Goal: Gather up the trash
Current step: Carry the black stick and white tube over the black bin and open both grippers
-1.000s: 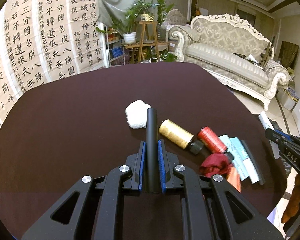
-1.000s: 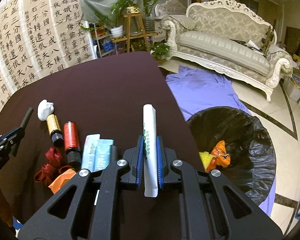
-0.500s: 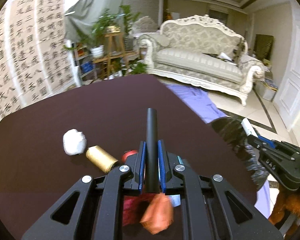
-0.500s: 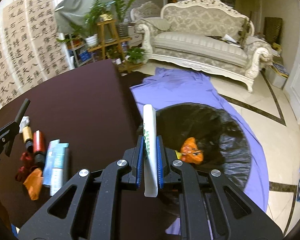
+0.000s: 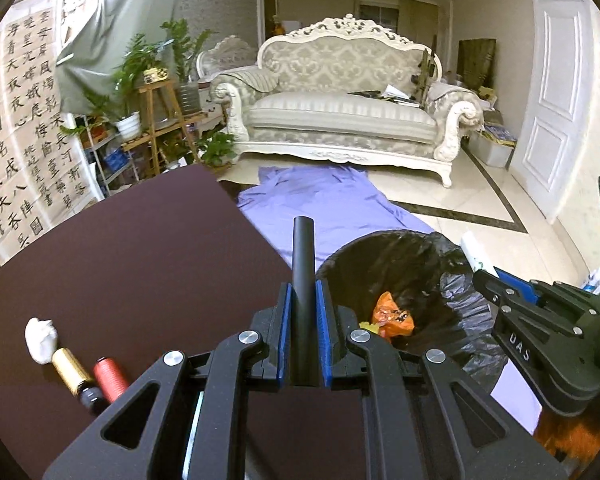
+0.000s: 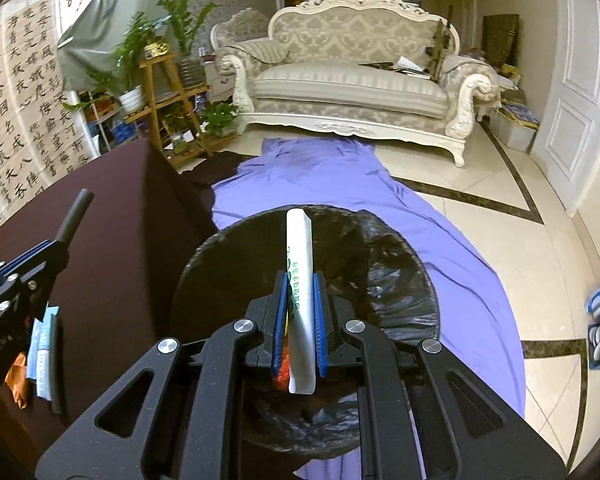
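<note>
My left gripper [image 5: 303, 300] is shut on a black tube [image 5: 303, 256] and holds it at the table's right edge, beside the trash bin [image 5: 412, 268] with its black bag. My right gripper [image 6: 299, 292] is shut on a white paper sleeve [image 6: 300, 264] with green print, held over the bin [image 6: 380, 280]. Orange and yellow trash [image 5: 392, 316] lies inside the bin. The right gripper also shows in the left wrist view [image 5: 488, 280], and the left gripper in the right wrist view [image 6: 56, 240].
On the dark brown table [image 5: 140, 248] lie a white wad [image 5: 40, 340], a gold spool [image 5: 70, 368] and a red spool [image 5: 110, 376]. Blue packets [image 6: 44, 340] lie near the table edge. A purple cloth [image 6: 340, 176] covers the floor under the bin; a sofa [image 5: 340, 112] stands behind.
Both grippers have swung right, away from the table's items toward the bin. The right gripper with the sleeve now hangs over the bin; the left, with the tube, reached the table edge.
</note>
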The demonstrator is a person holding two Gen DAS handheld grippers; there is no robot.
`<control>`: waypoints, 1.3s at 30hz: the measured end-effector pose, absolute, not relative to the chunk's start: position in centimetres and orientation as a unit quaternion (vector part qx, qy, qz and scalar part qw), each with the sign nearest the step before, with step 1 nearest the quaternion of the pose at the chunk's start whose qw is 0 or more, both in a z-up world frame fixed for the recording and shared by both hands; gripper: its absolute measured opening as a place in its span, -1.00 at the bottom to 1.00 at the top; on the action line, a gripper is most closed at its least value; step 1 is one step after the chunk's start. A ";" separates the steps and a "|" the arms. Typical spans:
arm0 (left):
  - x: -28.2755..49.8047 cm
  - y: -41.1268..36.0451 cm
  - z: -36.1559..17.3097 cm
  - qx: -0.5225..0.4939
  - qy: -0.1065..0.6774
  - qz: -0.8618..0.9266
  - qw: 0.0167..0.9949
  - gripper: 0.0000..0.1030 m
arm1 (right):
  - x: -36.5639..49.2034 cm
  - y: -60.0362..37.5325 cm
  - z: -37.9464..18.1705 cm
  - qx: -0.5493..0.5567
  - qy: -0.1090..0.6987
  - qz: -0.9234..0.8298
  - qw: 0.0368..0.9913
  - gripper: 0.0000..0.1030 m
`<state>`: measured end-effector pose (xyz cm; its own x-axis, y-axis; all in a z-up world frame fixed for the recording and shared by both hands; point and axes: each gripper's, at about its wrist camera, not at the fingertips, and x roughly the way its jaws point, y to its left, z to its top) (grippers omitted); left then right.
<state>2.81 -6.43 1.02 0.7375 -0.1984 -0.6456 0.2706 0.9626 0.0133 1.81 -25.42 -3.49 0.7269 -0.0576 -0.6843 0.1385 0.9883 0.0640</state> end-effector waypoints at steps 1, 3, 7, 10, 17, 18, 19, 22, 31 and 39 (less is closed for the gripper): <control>3.1 -7.0 0.8 0.056 0.342 -0.127 0.929 -0.74 | 1.9 -25.7 -3.7 0.057 0.367 -0.054 0.927 -0.76; 3.5 -7.9 0.4 0.061 0.345 -0.128 0.928 -0.74 | 2.2 -26.1 -4.0 0.060 0.370 -0.056 0.926 -0.76; 4.1 -9.3 -0.3 0.078 0.348 -0.132 0.925 -0.74 | 2.7 -27.0 -4.7 0.069 0.374 -0.059 0.923 -0.76; 4.9 -10.3 -0.6 0.083 0.354 -0.135 0.922 -0.74 | 3.0 -27.6 -5.0 0.073 0.376 -0.060 0.922 -0.76; 5.7 -11.4 -1.2 0.096 0.364 -0.142 0.915 -0.72 | 3.6 -28.5 -5.6 0.083 0.379 -0.062 0.920 -0.71; 5.8 -11.4 -1.3 0.097 0.366 -0.142 0.914 -0.61 | 3.5 -28.6 -5.6 0.084 0.379 -0.062 0.919 -0.69; 5.8 -11.4 -1.4 0.098 0.368 -0.140 0.914 -0.36 | 3.5 -28.7 -5.7 0.085 0.378 -0.065 0.919 -0.58; 5.9 -11.4 -1.4 0.096 0.364 -0.133 0.917 -0.07 | 3.5 -28.9 -5.8 0.087 0.377 -0.069 0.919 -0.50; 5.8 -10.6 -0.9 0.087 0.367 -0.127 0.917 0.24 | 3.4 -29.1 -5.5 0.087 0.378 -0.076 0.919 -0.49; 4.6 -8.1 0.3 0.074 0.369 -0.115 0.919 0.26 | 2.8 -26.9 -4.6 0.079 0.371 -0.057 0.924 -0.29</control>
